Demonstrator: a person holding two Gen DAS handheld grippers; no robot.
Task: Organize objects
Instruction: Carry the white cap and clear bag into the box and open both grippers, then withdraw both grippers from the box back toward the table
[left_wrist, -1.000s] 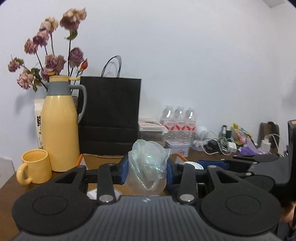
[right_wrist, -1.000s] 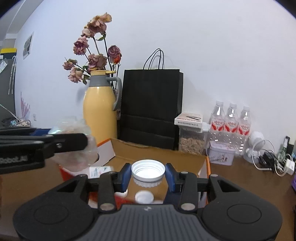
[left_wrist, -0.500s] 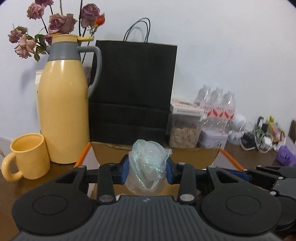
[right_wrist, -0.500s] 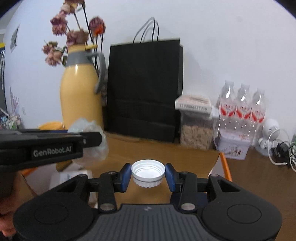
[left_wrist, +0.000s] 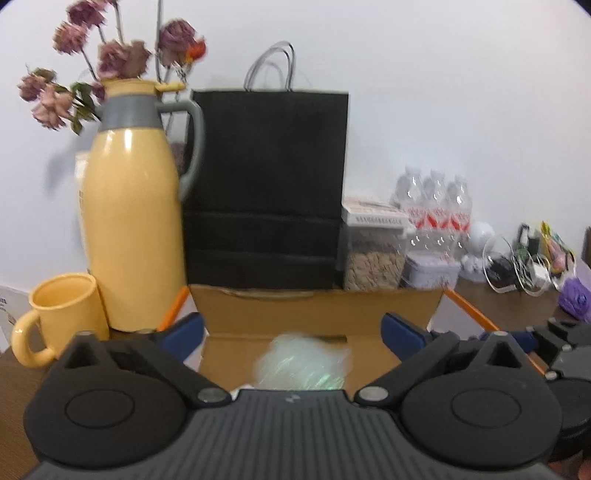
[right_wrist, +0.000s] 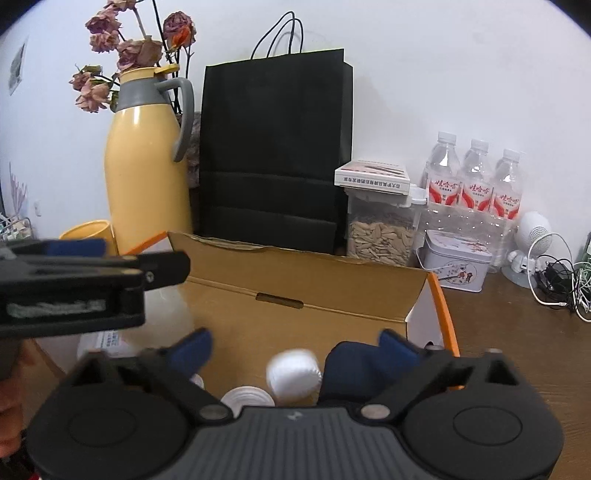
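Note:
An open cardboard box (left_wrist: 317, 310) with orange edges lies on the brown table. In the left wrist view a crumpled clear plastic bag (left_wrist: 303, 363), blurred, is below my left gripper (left_wrist: 291, 328), inside the box. The jaws are opening and stand wide, touching nothing. In the right wrist view a white bottle cap (right_wrist: 293, 374), blurred, is loose over the box (right_wrist: 306, 295) floor, between the spread fingers of my right gripper (right_wrist: 295, 347), whose jaws are opening. Another white cap (right_wrist: 246, 397) lies beside it. The left gripper's side (right_wrist: 74, 288) shows at the left.
Behind the box stand a yellow jug (left_wrist: 133, 229) with dried roses, a yellow mug (left_wrist: 59, 317), a black paper bag (left_wrist: 266, 184), a seed jar (right_wrist: 380, 232), three water bottles (right_wrist: 476, 184), a small tin (right_wrist: 456, 264) and tangled cables (right_wrist: 561, 280).
Both grippers moved forward and down over the box, then opened. The plastic bag dropped out of the left one and the white cap out of the right one.

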